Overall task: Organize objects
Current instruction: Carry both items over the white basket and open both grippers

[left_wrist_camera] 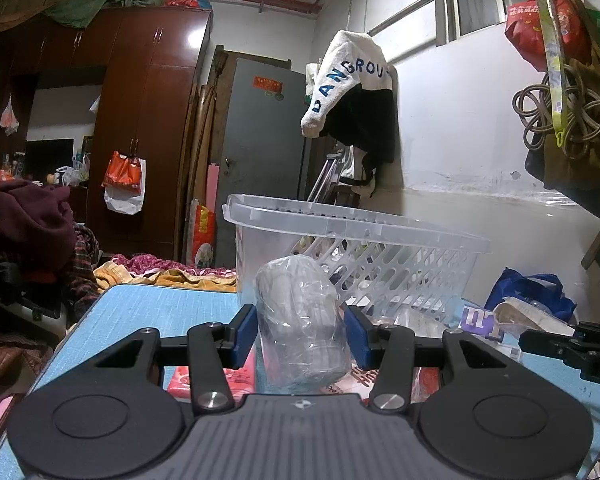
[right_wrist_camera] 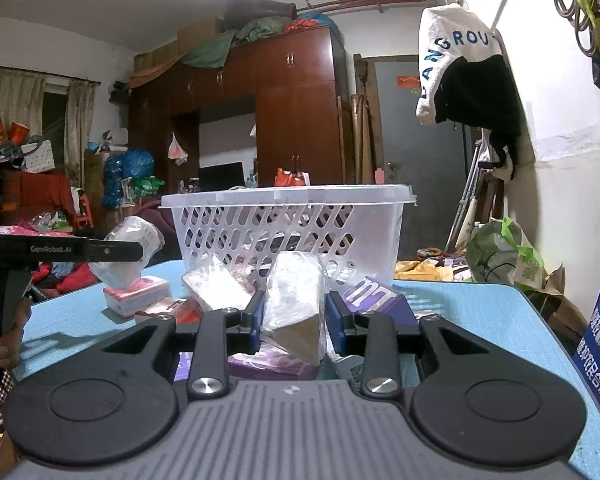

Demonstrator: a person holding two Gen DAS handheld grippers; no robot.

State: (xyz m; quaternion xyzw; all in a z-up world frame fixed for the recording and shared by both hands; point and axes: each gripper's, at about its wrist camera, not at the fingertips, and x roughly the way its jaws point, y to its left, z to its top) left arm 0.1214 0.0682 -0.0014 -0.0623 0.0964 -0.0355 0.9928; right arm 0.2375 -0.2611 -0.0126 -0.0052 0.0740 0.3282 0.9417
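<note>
A blue bench (right_wrist_camera: 480, 300) carries a white slotted basket (right_wrist_camera: 288, 232) at its far side, with loose packets crowding the ground before it. Nearer lie a purple box (right_wrist_camera: 380, 294) to the right and a pink tissue pack (right_wrist_camera: 136, 294) to the left. The left claw (left_wrist_camera: 300, 334) is clamped on a clear wrapped bundle (left_wrist_camera: 300, 320), raised just in front of the basket wall. The right claw (right_wrist_camera: 294, 320) grips a plastic-wrapped packet (right_wrist_camera: 296, 304) above the purple box, with the basket directly behind it.
</note>
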